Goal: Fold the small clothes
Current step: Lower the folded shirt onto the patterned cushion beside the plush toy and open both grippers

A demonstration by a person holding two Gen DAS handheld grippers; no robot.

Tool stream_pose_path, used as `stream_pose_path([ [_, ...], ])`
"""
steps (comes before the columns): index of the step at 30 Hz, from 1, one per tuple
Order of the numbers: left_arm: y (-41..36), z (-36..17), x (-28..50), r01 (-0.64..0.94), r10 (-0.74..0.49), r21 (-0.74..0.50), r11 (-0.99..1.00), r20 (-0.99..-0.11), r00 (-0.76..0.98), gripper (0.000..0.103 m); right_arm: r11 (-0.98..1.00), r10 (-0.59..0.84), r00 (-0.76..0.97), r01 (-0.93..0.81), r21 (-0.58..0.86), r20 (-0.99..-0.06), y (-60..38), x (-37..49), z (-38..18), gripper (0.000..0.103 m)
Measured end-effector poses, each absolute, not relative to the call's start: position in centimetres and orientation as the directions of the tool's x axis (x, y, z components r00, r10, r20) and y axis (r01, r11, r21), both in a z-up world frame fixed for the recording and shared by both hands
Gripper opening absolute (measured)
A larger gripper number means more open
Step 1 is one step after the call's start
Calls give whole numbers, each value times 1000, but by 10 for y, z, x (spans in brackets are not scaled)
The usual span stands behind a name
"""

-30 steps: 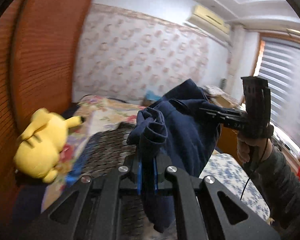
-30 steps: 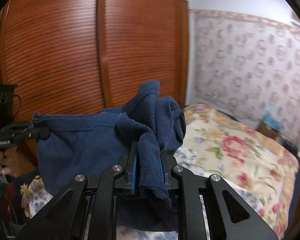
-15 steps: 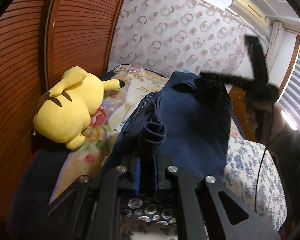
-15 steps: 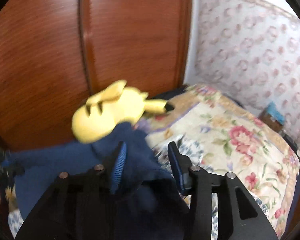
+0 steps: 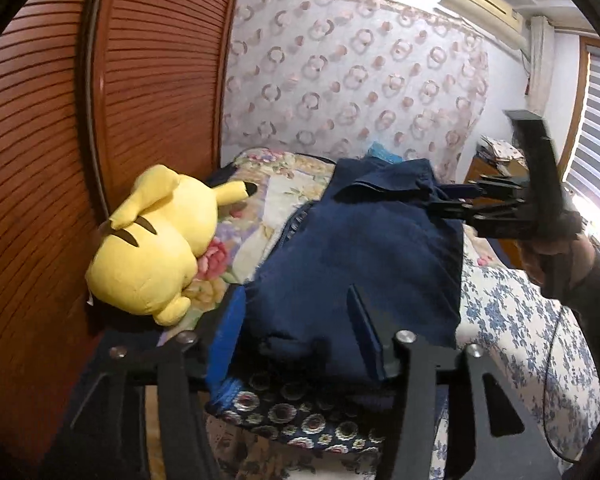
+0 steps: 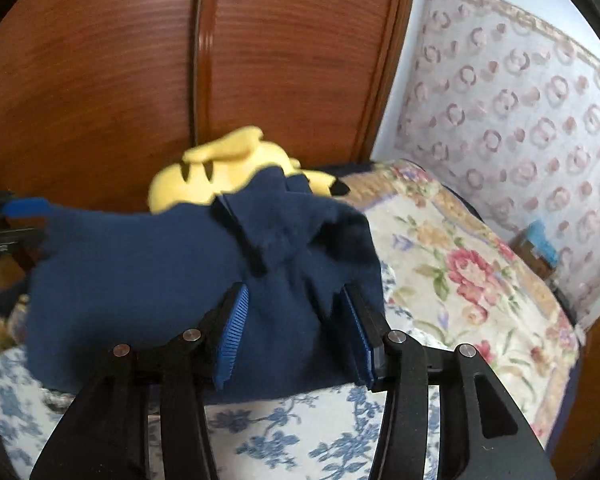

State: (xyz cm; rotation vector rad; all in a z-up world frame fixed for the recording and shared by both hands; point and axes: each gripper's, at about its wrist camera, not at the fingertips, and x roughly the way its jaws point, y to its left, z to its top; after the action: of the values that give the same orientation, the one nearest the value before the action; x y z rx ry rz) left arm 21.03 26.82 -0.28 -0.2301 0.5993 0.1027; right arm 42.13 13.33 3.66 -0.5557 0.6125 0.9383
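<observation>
A small navy blue garment (image 5: pixel 360 264) lies spread on the bed, a flap folded over at its far edge. In the left wrist view my left gripper (image 5: pixel 300 336) is open, its blue-padded jaws apart on either side of the near edge of the cloth. My right gripper shows there too (image 5: pixel 456 200) at the garment's far right corner. In the right wrist view my right gripper (image 6: pixel 296 332) is open, jaws wide, with the bunched navy garment (image 6: pixel 148 272) lying loose between them.
A yellow plush toy (image 5: pixel 156 240) lies left of the garment against the wooden wardrobe doors (image 5: pixel 60 160). The bed has a floral quilt (image 6: pixel 460 264) and a blue-flowered white cover (image 5: pixel 516 328). A patterned wall hanging (image 5: pixel 340 80) is behind the bed.
Both grippers brought the garment down from the air onto the bed. Both grippers went from shut on the cloth to open, letting it go.
</observation>
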Motion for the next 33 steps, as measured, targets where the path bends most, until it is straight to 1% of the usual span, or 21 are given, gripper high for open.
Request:
stream_pose_path([
  [1,266,-4,212,-159,24,-187,970,-574,819,61,480,562,456,-859,-177,-690,138,426,36,48],
  [5,257,-5,216,-148,15,-177,973,-592,806,61,511,583,489,-841,-175,-649,160,452,48,48],
  [8,249,-3,216,-144,13,-175,974,-592,806,61,586,543,583,-778,-225,-604,177,483,54,48],
  [11,240,0,216,-140,16,-164,976,-592,806,61,672,502,604,-723,-160,-620,171,517,54,48],
  [14,227,3,218,-129,26,-131,983,-597,802,61,691,531,593,-716,-95,-605,146,518,60,48],
  [17,211,8,219,-118,38,-96,988,-594,803,61,699,550,590,-713,-61,-592,113,500,65,48],
  [22,178,19,215,-76,21,-71,995,-577,816,61,721,571,593,-692,1,-568,47,440,69,48],
  [29,125,31,202,-14,-12,-44,999,-544,839,62,760,549,629,-649,15,-550,-34,352,72,49],
  [31,109,33,197,-1,-18,-34,999,-533,846,62,777,540,646,-629,23,-539,-56,331,74,51],
  [33,96,36,192,11,-25,-29,1000,-517,855,62,796,530,666,-605,37,-525,-77,311,77,57],
])
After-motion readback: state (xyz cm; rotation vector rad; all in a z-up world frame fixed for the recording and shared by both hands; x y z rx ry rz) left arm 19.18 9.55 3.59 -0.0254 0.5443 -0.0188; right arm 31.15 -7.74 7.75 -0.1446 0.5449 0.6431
